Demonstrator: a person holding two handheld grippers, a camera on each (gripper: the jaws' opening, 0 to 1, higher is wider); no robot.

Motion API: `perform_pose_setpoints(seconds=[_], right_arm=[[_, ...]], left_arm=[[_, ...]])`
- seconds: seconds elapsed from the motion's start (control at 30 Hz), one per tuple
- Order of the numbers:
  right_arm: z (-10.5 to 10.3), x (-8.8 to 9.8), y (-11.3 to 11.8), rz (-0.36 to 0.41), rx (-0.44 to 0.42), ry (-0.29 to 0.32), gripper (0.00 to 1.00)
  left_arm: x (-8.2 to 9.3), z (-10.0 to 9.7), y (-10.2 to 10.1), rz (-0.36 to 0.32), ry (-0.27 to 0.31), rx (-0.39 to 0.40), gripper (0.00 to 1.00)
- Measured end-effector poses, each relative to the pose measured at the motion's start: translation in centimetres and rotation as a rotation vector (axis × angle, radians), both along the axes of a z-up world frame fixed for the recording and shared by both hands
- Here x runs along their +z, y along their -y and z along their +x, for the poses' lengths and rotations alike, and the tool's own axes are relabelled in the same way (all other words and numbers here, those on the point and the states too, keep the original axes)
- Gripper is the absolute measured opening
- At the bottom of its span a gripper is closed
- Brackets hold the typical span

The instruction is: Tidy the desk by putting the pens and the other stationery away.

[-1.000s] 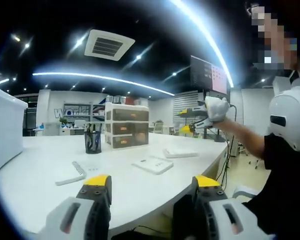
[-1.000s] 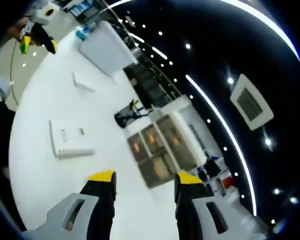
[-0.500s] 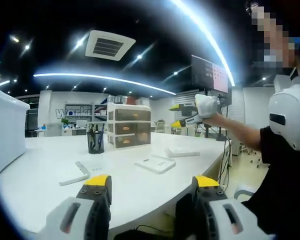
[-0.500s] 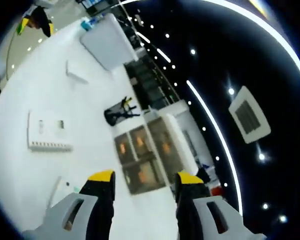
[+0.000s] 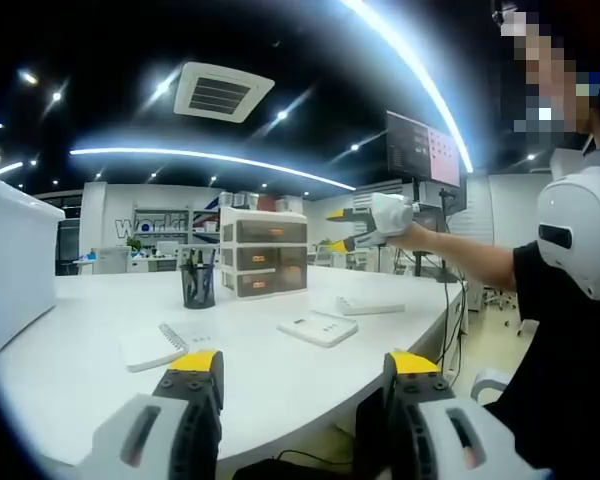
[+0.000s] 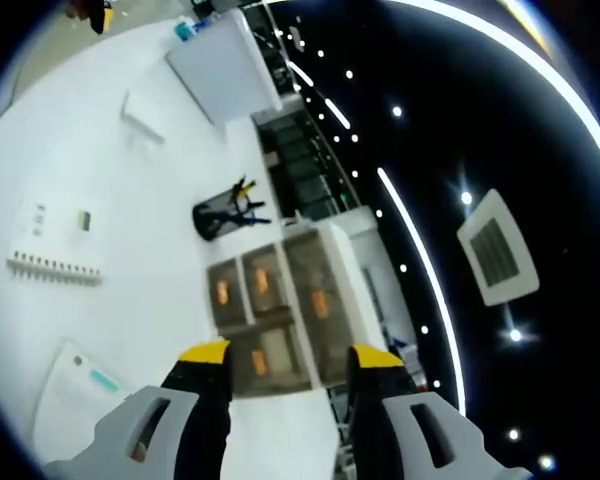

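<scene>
Jaws apart, both grippers; wall lettering [image 5: 148, 222] partly legible

Left gripper [image 5: 298, 375] & right gripper [image 6: 285, 365]: grey bodies, black fingers [image 5: 200, 395] w/ yellow tips; person [image 5: 570, 390] in black tee.

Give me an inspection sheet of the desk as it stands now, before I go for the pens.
Surface: white desk, curved front edge.
Job's things: black mesh pen cup holding pens, upright beside the three-drawer organizer, drawers shut; spiral notebook, a flat white pad and another lying on the desk.
Clutter: large white box at one end.
Grippers: left gripper open, empty, at the desk's near edge; right gripper open, empty, pointing at the organizer.
Cables: dark cables hang by the desk's far end, details unclear.
Surroundings: ceiling vent, light strips, wall monitor, office shelves behind.
</scene>
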State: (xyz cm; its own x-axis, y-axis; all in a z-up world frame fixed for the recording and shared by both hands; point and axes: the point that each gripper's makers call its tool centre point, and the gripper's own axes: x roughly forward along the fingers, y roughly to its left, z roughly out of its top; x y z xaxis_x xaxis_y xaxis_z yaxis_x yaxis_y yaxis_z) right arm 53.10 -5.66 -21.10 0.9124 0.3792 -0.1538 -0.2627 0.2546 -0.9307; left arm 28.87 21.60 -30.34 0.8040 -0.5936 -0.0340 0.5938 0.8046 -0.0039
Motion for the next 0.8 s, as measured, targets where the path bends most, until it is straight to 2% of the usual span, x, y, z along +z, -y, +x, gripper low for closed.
perform_pose_setpoints(seconds=[0.43,0.8], right_arm=[[4.6,0.6,-1.1,-0.097,-0.003,0.045,0.32],[8.1,1.2,-1.7,-0.116,-0.020,0.063,0.25]], left_arm=[[0.1,-0.1,-0.6,-0.007,0.001,0.008,0.64],[0.4,-0.3,-0.5,-0.004,0.009,0.005,0.64]])
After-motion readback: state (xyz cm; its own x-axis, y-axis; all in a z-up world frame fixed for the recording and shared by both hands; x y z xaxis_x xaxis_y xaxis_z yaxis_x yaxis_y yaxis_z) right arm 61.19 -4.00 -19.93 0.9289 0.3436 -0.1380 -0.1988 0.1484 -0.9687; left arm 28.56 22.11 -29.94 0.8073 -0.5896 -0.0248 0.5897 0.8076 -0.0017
